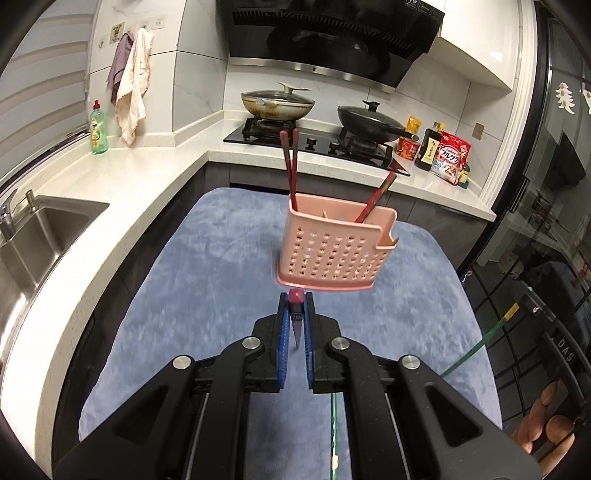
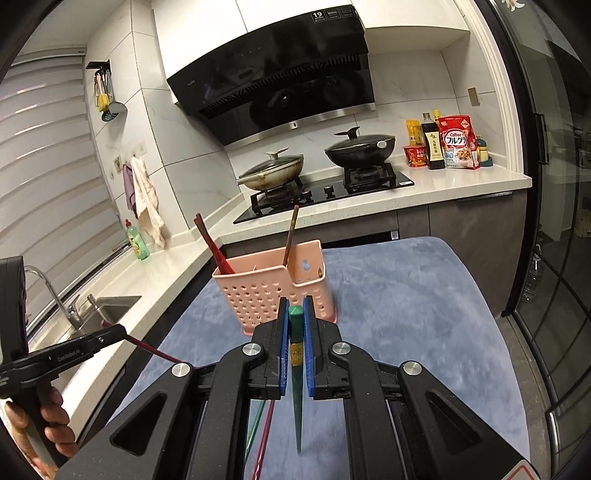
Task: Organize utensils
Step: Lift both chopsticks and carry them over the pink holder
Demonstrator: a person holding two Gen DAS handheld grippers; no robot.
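Pink caddy (image 1: 330, 254): matt perforated plastic, smooth walls. Blue mat (image 1: 207, 258): plush cloth, napped. At 9 o'clock, sink (image 1: 40, 229): brushed metal; countertop (image 1: 147, 177) speckled stone look, smooth. At 12 o'clock, range hood (image 1: 332, 33): glossy black glass, metal trim. Left gripper (image 1: 295, 301): matt black plastic, ribbed blue pads, nipping a glossy red chopstick (image 1: 296, 297).

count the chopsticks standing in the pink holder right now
3: two red ones crossed in the left compartment of the pink holder, one darker chopstick leaning in the right. More may be hidden behind its wall.
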